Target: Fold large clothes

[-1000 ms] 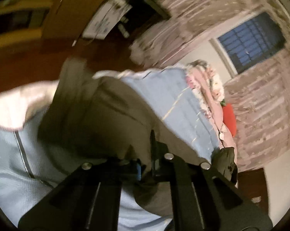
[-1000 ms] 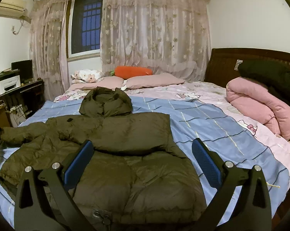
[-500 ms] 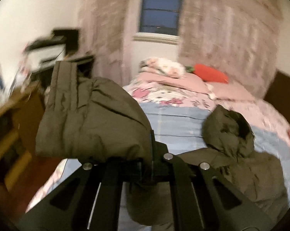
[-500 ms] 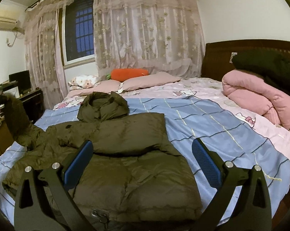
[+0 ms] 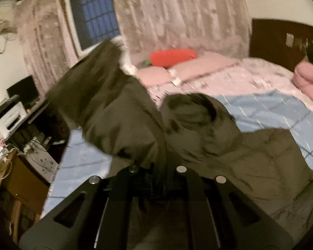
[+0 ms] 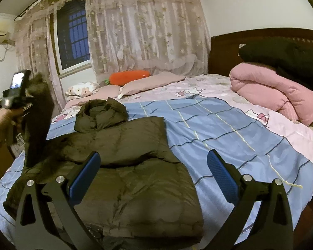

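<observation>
An olive-green hooded puffer jacket lies on the blue checked bedspread, hood toward the pillows, its right side folded in. My left gripper is shut on the jacket's left sleeve and holds it lifted above the bed's left edge; the sleeve also shows in the right wrist view, hanging from the left gripper. The jacket's body shows in the left wrist view. My right gripper is open and empty, hovering over the jacket's lower hem.
Pink pillows and an orange carrot cushion lie at the bed's far end. A folded pink quilt with a dark garment sits by the headboard at right. A desk with a printer stands left of the bed.
My left gripper has raised the sleeve off the bed's left side and swung it up and toward the jacket's body. My right gripper has stayed open in place.
</observation>
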Action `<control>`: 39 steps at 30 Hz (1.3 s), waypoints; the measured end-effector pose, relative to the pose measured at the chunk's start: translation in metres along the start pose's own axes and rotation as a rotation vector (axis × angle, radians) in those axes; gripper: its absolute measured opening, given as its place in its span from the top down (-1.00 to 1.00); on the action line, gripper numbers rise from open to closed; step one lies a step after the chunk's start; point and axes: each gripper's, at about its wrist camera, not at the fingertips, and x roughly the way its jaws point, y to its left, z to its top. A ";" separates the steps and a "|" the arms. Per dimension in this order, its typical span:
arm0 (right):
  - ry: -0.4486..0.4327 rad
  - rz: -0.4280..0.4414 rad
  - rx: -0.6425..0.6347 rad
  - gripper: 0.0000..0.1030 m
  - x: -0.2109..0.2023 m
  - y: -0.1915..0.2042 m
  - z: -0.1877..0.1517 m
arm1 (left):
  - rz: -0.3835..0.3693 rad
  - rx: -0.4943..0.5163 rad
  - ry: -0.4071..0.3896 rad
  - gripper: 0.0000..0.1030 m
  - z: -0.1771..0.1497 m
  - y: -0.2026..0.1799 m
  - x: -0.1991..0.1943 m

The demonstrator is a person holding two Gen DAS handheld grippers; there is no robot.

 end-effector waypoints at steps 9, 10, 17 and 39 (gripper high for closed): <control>0.027 -0.014 0.022 -0.97 0.006 -0.015 0.001 | -0.144 0.065 0.101 -0.51 -0.068 -0.107 0.050; 0.030 -0.014 0.023 -0.97 0.007 -0.016 0.001 | -0.162 0.079 0.106 -0.71 -0.075 -0.116 0.051; 0.042 -0.011 0.017 -0.97 0.009 -0.013 0.001 | -0.297 0.035 0.112 -0.95 -0.096 -0.161 0.028; -0.045 0.059 -0.105 -0.97 -0.012 0.063 -0.018 | 0.204 -0.265 -0.004 -0.96 -0.255 0.033 -0.230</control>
